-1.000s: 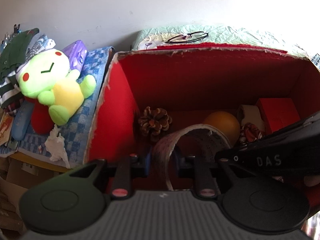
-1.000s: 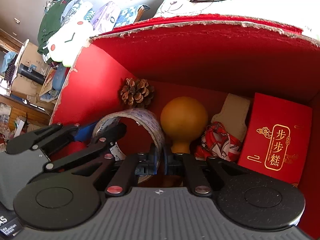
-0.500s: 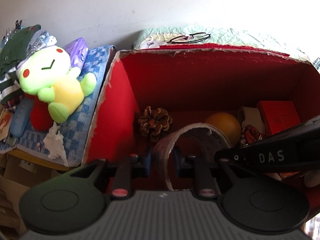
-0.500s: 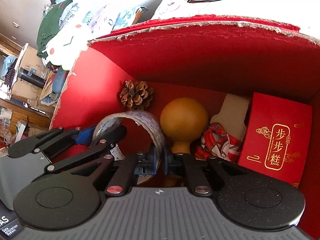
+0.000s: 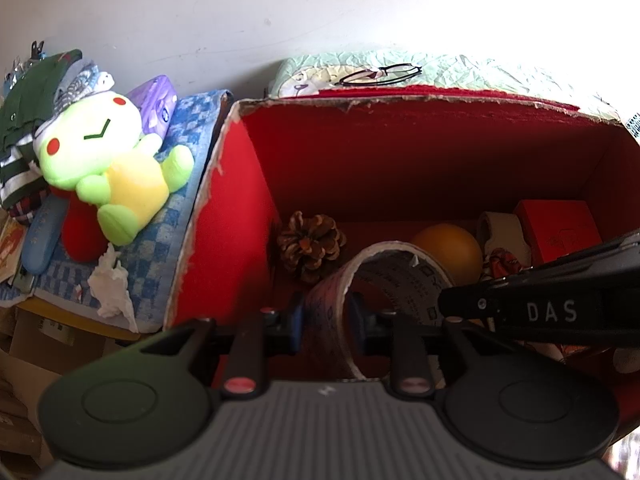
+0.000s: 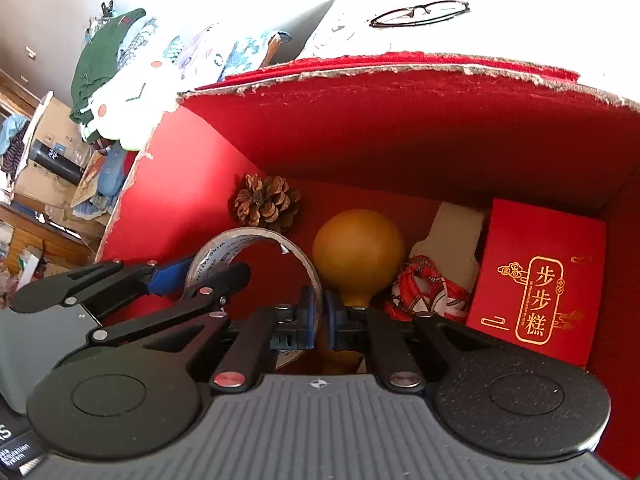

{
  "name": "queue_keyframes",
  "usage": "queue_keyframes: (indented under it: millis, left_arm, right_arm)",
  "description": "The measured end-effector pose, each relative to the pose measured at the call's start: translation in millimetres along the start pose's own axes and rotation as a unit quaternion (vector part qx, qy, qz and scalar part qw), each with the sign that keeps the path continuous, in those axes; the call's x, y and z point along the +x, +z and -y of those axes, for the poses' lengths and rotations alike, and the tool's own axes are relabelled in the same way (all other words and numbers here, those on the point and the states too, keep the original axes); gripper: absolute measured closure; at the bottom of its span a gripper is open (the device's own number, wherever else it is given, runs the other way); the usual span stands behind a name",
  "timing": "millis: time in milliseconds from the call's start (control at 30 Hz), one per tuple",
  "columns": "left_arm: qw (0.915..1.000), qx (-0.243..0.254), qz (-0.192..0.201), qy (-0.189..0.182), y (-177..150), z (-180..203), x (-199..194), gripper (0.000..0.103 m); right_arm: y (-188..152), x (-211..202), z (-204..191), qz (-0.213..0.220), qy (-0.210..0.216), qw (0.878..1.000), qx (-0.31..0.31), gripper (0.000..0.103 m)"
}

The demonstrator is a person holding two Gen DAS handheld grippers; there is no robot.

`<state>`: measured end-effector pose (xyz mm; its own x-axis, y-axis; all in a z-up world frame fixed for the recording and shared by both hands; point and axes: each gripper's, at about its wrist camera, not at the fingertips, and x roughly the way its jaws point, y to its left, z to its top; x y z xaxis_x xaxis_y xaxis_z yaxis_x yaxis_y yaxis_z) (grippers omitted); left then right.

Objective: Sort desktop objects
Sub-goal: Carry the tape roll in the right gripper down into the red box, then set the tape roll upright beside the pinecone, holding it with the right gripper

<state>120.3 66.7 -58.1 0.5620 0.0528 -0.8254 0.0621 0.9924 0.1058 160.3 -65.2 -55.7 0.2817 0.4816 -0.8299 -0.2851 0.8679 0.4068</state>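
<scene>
A roll of printed tape (image 5: 384, 276) stands on edge inside the red box (image 5: 224, 216). My left gripper (image 5: 326, 322) is shut on the roll's left wall. My right gripper (image 6: 319, 320) is shut on the roll's right wall (image 6: 256, 244), and its black arm (image 5: 560, 308) crosses the left wrist view. Both hold the roll low in the box (image 6: 400, 120), in front of a pine cone (image 5: 311, 240) and beside an orange ball (image 6: 357, 254).
The box also holds a red packet with gold characters (image 6: 536, 280), a beige piece (image 6: 456, 236) and a red patterned cloth (image 6: 428, 292). A green plush toy (image 5: 104, 164) lies left of the box. Glasses (image 5: 380, 74) lie behind it.
Both views have drifted slightly. The roll stays held by both grippers at the same spot in the box.
</scene>
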Motion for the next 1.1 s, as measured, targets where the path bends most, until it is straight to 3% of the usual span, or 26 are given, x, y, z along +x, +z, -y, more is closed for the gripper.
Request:
queue_keyframes:
  millis: [633,1100]
  left_arm:
    - [0.9995,0.025,-0.017,-0.008,0.8,5.7,2.1,0.062]
    - [0.9993,0.027,-0.013,-0.022,-0.6,1.8,-7.0,0.060]
  right_arm:
    - [-1.4,-1.4,-1.3,0.002,0.006,1.000,-0.004,0.098]
    - [-2.8,-2.7,1.2,0.003,0.009,1.000,0.005,0.099]
